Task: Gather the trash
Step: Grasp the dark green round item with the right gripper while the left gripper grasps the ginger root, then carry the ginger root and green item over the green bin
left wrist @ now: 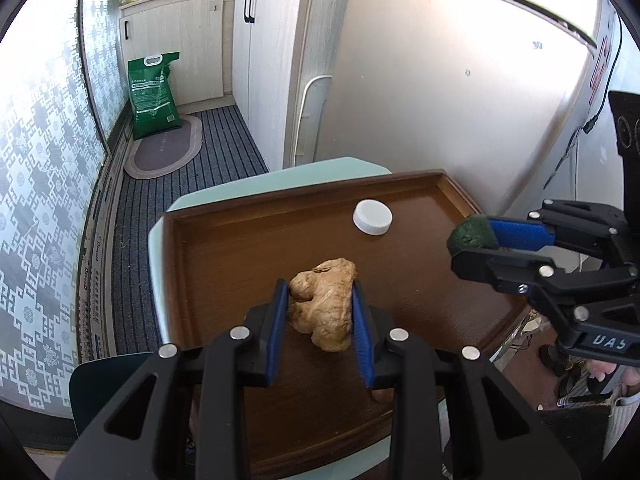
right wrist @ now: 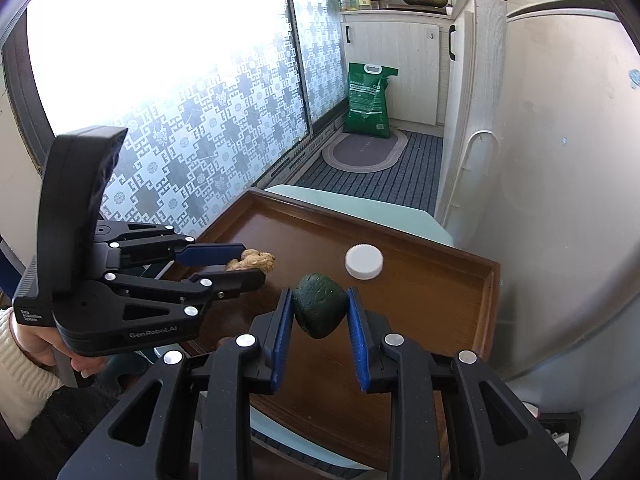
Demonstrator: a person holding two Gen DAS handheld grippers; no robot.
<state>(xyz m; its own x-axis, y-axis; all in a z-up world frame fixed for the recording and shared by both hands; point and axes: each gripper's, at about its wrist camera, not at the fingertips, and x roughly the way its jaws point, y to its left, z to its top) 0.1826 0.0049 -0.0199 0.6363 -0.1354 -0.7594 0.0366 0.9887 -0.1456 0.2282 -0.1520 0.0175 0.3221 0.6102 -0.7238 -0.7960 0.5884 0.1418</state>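
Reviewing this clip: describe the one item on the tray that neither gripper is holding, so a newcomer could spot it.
Find the brown wooden tray on the pale green table. Toward its far edge lies a white plastic cap, flat on the wood. Unlike the tan ginger root and the dark green lump, it is round, smooth and ungripped.

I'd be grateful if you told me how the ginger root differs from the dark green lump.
The ginger root is tan, knobbly and branching; the dark green lump is rounder and more compact. The ginger sits in the left gripper, the lump in the right gripper. Both are clamped between blue pads above the brown tray.
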